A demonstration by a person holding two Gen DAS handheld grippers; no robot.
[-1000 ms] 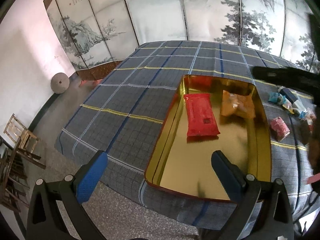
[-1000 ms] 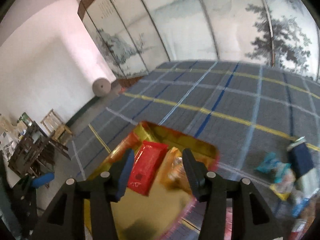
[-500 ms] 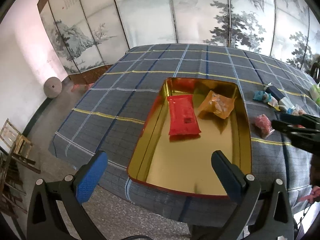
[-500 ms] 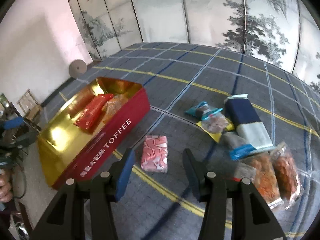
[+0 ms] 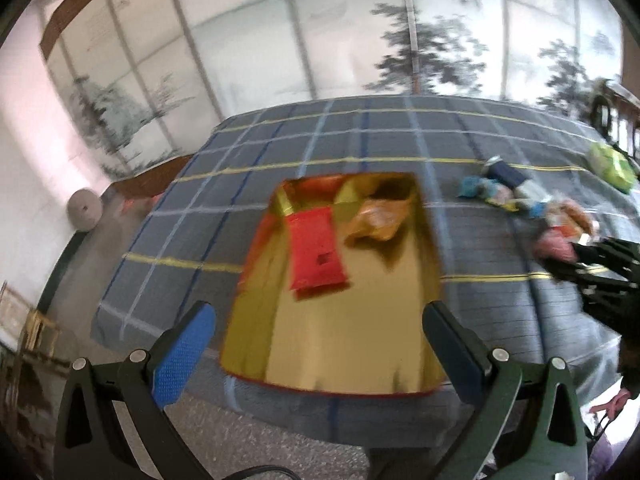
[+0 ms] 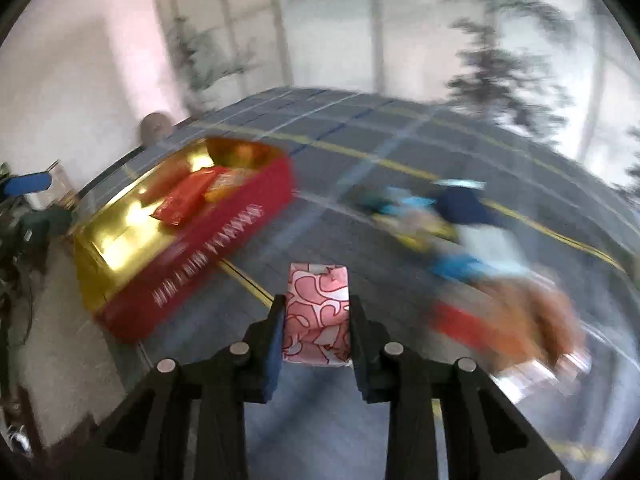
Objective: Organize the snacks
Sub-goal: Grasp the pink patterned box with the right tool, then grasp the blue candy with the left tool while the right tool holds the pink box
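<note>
The sorting is sitting at an early-to-middle stage, judging by how things are lying. Two snacks are already resting in the shallow gold-lined tin with red outer walls [image 5: 256, 344]: a flat red foil packet [image 5: 316, 254] along its left half and a crinkled orange bag [image 5: 378, 220] toward its far right corner. The near half of the tin is showing bare gold floor, so plenty of room is remaining.

A third snack is now being taken up. The right gripper [image 6: 316, 320] has just been closing, and its black jaws are pressing on both sides of a small pink-and-white patterned packet [image 6: 318, 300], which is sitting between the pads just right of the tin's red side wall (whether it is already clear of the blue plaid tablecloth [image 5: 360, 140] I cannot tell through the blur).

The left gripper [image 5: 316, 344] is hovering over the near end of the tin, its blue-padded jaws standing wide apart with nothing between them.

Well to the right of the tin, a loose cluster of wrapped snacks [image 6: 460, 232] is still waiting on the cloth, dark blue, teal, yellow and orange-brown among them, plus a green bag [image 5: 612, 166] farther off.
</note>
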